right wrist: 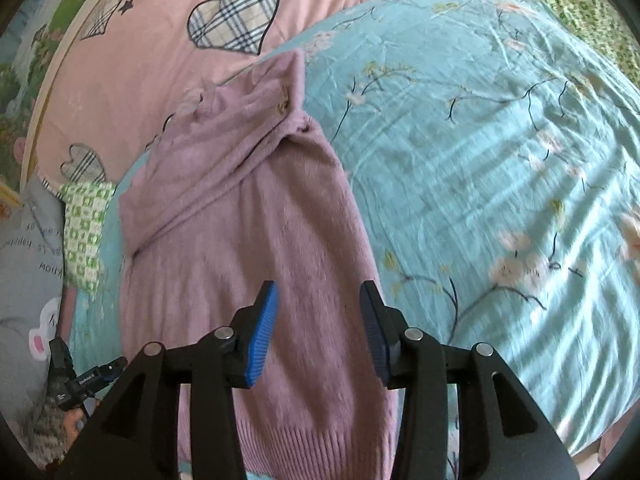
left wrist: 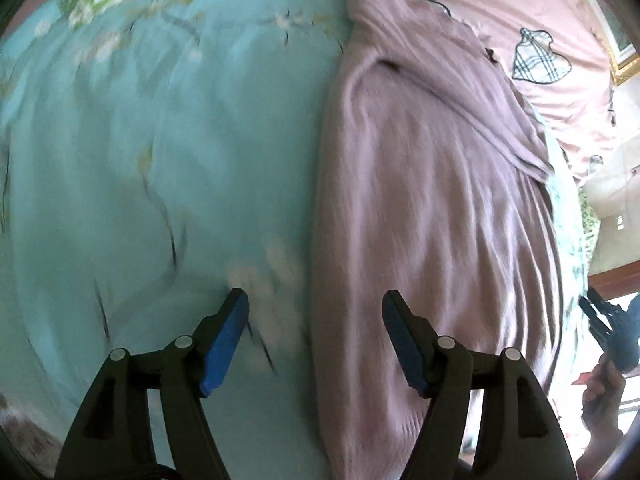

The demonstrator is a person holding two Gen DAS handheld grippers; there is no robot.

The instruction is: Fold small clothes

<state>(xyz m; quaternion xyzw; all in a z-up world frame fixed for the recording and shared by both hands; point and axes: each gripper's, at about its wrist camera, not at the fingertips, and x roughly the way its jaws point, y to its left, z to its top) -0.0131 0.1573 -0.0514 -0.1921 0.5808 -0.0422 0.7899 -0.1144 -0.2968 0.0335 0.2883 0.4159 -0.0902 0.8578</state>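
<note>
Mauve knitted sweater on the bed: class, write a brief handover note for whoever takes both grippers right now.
Left hand-held gripper: open, empty, over the sweater's edge.
Right hand-held gripper: open, empty, above the sweater's lower half.
Mauve knitted sweater: lies lengthwise on the turquoise floral bedsheet, ribbed hem nearest, one sleeve folded across the chest.
Done: the sides look folded in.
Left: probably fold hem up to collar, then tidy.

Before you: teal floral bedsheet (right wrist: 500, 152) spread across bed. Pink quilt (right wrist: 160, 40) with plaid hearts (right wrist: 234, 10) beyond it. Green checked cloth (right wrist: 82, 228) at left edge, beside grey printed pillow (right wrist: 28, 248).
</note>
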